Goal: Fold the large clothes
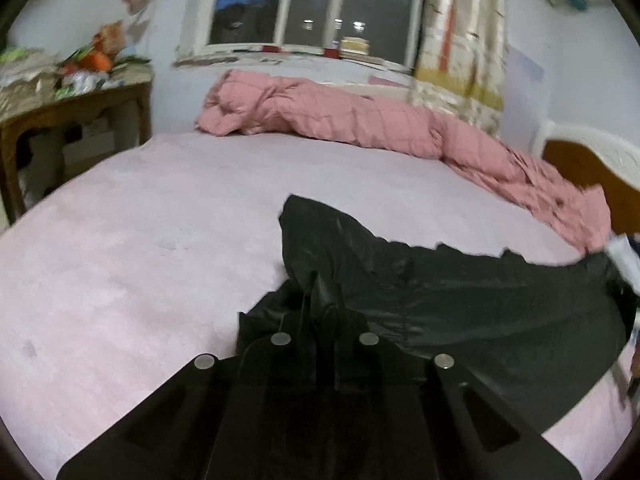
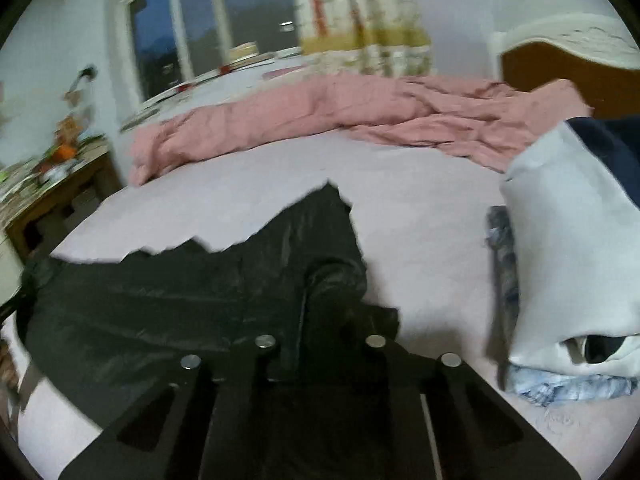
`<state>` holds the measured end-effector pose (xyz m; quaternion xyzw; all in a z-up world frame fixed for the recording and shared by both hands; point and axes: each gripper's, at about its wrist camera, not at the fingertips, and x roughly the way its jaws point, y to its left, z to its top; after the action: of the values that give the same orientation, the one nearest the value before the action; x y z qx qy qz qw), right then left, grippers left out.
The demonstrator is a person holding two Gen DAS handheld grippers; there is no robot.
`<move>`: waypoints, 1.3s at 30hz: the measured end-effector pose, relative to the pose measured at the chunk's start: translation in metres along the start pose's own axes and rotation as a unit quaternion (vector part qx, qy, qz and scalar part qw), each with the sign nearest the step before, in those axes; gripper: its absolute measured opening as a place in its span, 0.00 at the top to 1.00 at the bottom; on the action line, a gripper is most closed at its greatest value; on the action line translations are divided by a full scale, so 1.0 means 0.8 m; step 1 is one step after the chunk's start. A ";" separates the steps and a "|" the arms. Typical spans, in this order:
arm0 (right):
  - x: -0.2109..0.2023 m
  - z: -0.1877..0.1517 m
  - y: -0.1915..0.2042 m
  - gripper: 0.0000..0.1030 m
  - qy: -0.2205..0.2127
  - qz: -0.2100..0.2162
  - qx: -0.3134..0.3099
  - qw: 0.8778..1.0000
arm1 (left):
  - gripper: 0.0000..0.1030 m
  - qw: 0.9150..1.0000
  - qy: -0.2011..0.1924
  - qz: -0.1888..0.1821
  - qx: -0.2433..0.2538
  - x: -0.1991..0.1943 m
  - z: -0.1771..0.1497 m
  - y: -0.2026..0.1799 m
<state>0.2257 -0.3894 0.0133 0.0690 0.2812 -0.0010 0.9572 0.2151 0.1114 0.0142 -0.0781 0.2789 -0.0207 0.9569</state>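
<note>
A shiny black garment lies spread on the pink bed. My left gripper is shut on its left end, with cloth bunched between the black fingers. In the right wrist view the same garment stretches to the left. My right gripper is shut on its right end, and a fold of cloth rises in front of the fingers. Both grippers hold the cloth just above the bed. The fingertips are hidden in the dark cloth.
A rumpled pink quilt lies along the far side of the bed. A stack of folded clothes, white on top, sits at the right. A cluttered wooden table stands at the left. The headboard is at the right, the window behind.
</note>
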 end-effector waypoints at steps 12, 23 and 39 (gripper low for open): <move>0.064 -0.021 0.013 0.89 0.046 -0.076 -0.017 0.996 | 0.94 0.993 0.077 0.069 0.058 0.070 -0.027 -0.013; 0.080 -0.018 0.009 0.89 0.058 -0.080 -0.015 0.995 | 0.93 0.990 0.062 0.096 0.081 0.065 -0.033 -0.022; 0.078 -0.018 0.007 0.84 0.052 -0.090 -0.020 0.994 | 0.41 0.992 -0.030 0.094 0.077 0.021 -0.026 -0.021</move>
<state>0.2707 -0.3796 -0.0311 0.0240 0.3355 -0.0778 0.9385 0.2181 0.0904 -0.0094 0.0217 0.2541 0.0504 0.9656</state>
